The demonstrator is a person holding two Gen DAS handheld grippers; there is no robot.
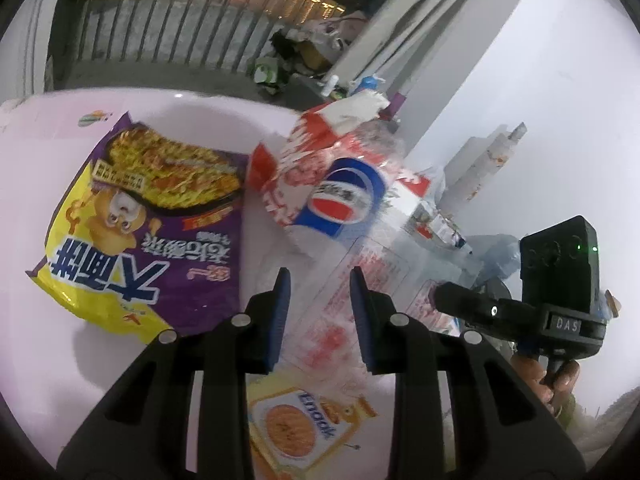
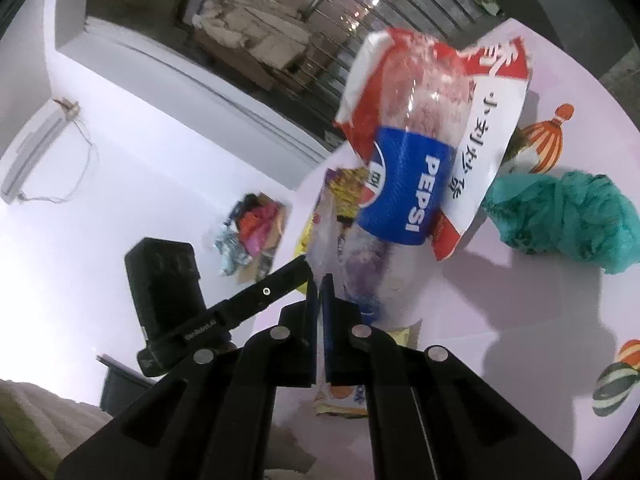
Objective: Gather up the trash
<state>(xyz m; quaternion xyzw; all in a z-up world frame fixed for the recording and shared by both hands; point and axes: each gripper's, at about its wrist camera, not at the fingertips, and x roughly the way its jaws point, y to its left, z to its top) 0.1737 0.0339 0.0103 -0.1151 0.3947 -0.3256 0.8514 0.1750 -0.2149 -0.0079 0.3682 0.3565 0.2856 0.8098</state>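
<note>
A clear plastic bag [image 1: 360,264] holds an empty Pepsi bottle [image 1: 344,200] and a red-and-white wrapper [image 1: 320,136]. My left gripper [image 1: 320,280] is open with its fingers on either side of the bag's near part. My right gripper [image 2: 319,280] is shut on the bag's edge [image 2: 324,232] and holds the bag up off the table, the Pepsi bottle [image 2: 408,196] and red-and-white wrapper [image 2: 480,128] hanging inside. A purple-and-yellow noodle packet [image 1: 152,216] lies on the pink table [image 1: 200,104] to the left. An orange cracker packet [image 1: 296,420] lies under my left gripper.
A crumpled green bag [image 2: 568,216] lies on the table [image 2: 520,320] at the right. Balloon prints [image 2: 544,140] decorate the cloth. A pile of trash [image 2: 252,232] lies on the floor below. A railing [image 1: 168,28] runs beyond the table.
</note>
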